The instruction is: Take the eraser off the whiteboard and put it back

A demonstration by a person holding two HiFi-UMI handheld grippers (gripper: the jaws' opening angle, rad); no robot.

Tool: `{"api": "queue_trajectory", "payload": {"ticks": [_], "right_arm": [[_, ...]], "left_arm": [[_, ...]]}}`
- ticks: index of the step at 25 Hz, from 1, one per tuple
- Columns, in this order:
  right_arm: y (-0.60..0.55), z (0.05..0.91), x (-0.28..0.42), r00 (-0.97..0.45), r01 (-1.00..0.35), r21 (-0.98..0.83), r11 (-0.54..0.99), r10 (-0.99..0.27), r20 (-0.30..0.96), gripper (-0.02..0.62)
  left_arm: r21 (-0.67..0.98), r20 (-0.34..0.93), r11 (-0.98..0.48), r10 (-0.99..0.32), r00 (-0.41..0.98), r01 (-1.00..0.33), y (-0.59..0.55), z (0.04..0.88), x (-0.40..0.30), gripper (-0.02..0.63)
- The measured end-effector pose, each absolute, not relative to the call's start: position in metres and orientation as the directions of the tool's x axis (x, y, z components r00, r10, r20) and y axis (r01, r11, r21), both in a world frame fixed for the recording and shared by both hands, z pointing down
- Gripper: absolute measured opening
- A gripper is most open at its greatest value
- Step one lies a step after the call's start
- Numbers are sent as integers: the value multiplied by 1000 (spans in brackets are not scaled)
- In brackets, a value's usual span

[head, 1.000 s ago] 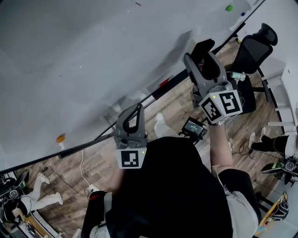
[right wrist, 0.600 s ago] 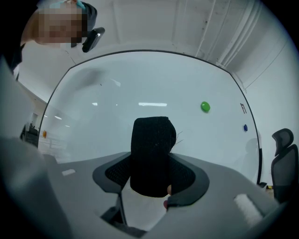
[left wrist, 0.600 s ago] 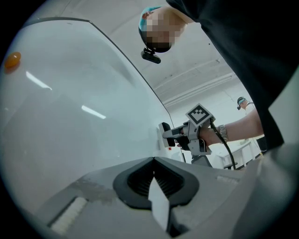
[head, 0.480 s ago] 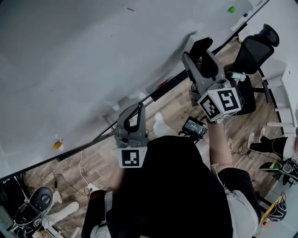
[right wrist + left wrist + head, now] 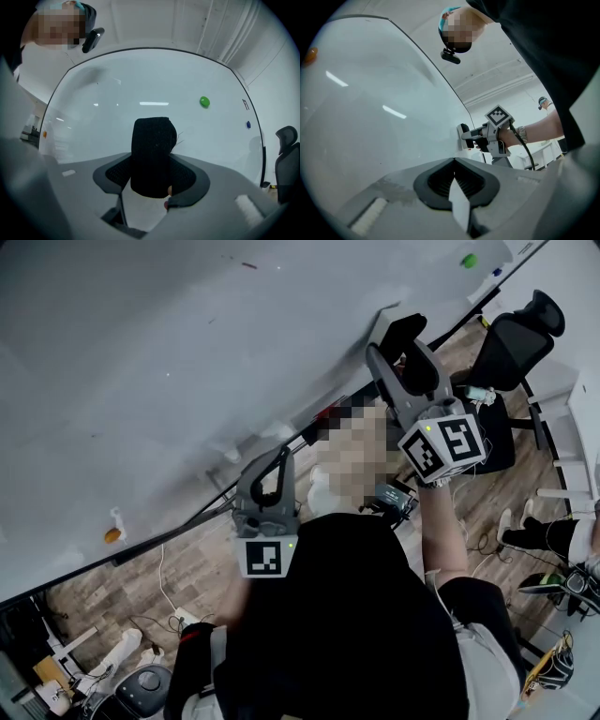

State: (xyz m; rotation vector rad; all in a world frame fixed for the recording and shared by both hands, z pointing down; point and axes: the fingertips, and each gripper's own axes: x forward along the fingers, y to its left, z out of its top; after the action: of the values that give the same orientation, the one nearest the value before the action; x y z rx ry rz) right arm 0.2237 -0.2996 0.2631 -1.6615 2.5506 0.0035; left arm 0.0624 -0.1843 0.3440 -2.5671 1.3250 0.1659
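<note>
The black felt eraser (image 5: 405, 332) sits between the jaws of my right gripper (image 5: 398, 345), which is shut on it. It is held up at the lower right of the whiteboard (image 5: 187, 362). In the right gripper view the eraser (image 5: 151, 150) stands upright between the pads, with the board behind it. From the left gripper view, the eraser (image 5: 463, 136) looks flat against the board or just off it, in front of the right gripper (image 5: 467, 137). My left gripper (image 5: 278, 457) is lower and to the left, shut on nothing, its tips (image 5: 453, 161) pointing at the board.
A green magnet (image 5: 464, 259) and an orange magnet (image 5: 112, 534) stick to the board, and a small blue one (image 5: 248, 124) shows near its right edge. A black office chair (image 5: 511, 338) stands at the right. A small device (image 5: 389, 498) and cables lie on the wooden floor.
Both grippers have shifted a little toward the board, and the right one still holds the eraser. The head camera has swung, so the board's magnets sit lower and further left.
</note>
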Motion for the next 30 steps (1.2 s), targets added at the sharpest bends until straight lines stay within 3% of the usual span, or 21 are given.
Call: {"api": "queue_trajectory", "payload": {"ticks": [30], "right_arm": [[-301,265,225,-418,-902,-76,426,-903,-100,245]], "left_arm": [[-177,-199,-552,-791,579,-815,-187,348,61,3]]}}
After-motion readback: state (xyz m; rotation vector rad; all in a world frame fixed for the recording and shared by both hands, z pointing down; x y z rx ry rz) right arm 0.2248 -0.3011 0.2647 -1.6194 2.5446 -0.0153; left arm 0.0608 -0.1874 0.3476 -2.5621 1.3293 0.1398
